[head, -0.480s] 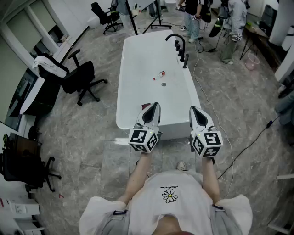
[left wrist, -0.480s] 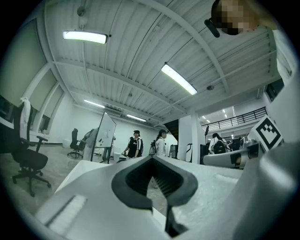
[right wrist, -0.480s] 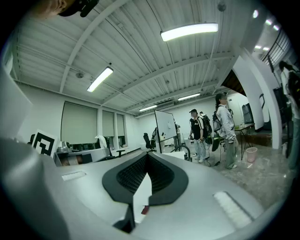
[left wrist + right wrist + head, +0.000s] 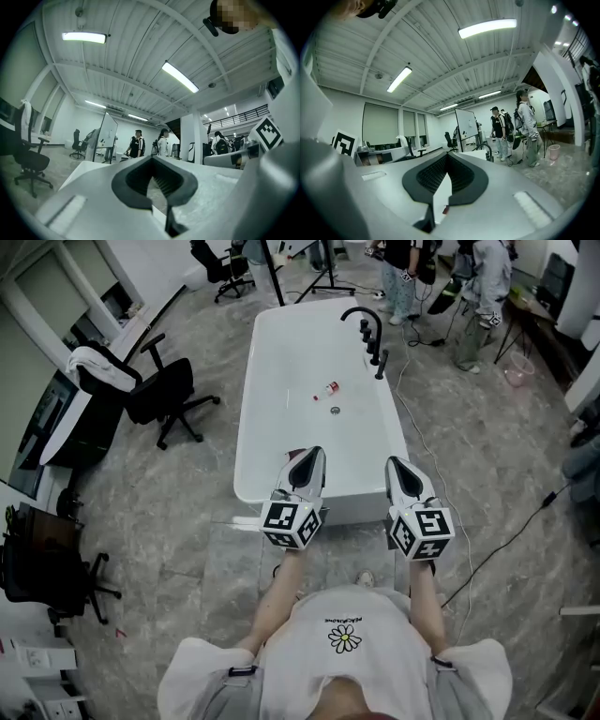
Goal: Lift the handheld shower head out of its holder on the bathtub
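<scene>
The white bathtub (image 4: 253,409) lies lengthwise ahead of me. A black curved faucet (image 4: 361,317) stands on its far right rim, with the black handheld shower head (image 4: 379,363) upright in its holder just nearer than it. The faucet (image 4: 488,151) shows small and far off in the right gripper view. My left gripper (image 4: 314,454) and right gripper (image 4: 394,463) hover side by side over the tub's near end, far from the shower head. Both are shut with nothing in them. The left gripper (image 4: 152,158) and the right gripper (image 4: 446,154) each show their jaw tips meeting.
A small red-and-white bottle (image 4: 330,388) and the drain (image 4: 335,410) lie in the tub. A black office chair (image 4: 155,385) stands to the left. People (image 4: 403,263) and a cable (image 4: 412,437) are beyond and to the right of the tub.
Almost nothing: the head view has shifted slightly, and both grippers hold the same place over the tub's near end, still shut.
</scene>
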Motion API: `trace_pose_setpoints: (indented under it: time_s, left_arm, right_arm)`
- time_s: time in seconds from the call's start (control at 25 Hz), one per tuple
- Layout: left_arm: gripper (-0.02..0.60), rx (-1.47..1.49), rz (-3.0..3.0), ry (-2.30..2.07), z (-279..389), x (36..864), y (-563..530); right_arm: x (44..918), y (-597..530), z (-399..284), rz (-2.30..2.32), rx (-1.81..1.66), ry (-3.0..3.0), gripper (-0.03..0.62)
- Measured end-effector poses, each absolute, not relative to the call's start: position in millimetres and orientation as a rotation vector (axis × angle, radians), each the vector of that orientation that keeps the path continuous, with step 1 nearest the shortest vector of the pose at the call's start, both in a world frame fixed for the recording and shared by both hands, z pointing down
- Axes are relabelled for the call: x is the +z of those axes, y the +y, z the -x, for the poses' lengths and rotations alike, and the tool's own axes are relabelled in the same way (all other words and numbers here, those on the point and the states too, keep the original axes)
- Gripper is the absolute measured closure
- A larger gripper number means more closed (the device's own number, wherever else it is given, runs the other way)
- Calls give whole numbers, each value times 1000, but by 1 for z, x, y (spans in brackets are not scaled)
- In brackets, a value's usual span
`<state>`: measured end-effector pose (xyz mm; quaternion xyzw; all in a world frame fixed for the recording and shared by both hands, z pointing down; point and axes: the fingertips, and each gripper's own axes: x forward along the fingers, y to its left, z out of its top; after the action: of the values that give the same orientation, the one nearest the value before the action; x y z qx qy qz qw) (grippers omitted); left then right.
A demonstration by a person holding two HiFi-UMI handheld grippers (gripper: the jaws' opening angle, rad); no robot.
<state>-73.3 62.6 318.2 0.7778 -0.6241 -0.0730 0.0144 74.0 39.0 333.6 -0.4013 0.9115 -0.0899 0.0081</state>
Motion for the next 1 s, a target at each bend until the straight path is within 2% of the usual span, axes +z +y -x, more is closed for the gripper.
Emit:
trace_pose_setpoints:
  time_s: [0.6,0.68,1.0]
  left_arm:
    - [581,-156,-2462,-1968,51,321,24]
    - [581,-176,-2470,-1966,50,318,15]
    - [581,-249,-2495,-1925,73,321,-72]
  right_arm:
    - [341,-10,-107,1155,-338,2866,569]
    - [339,-24,-108,1141,-335,2871,546]
    - [325,-106,-89,1184,-216,2873,539]
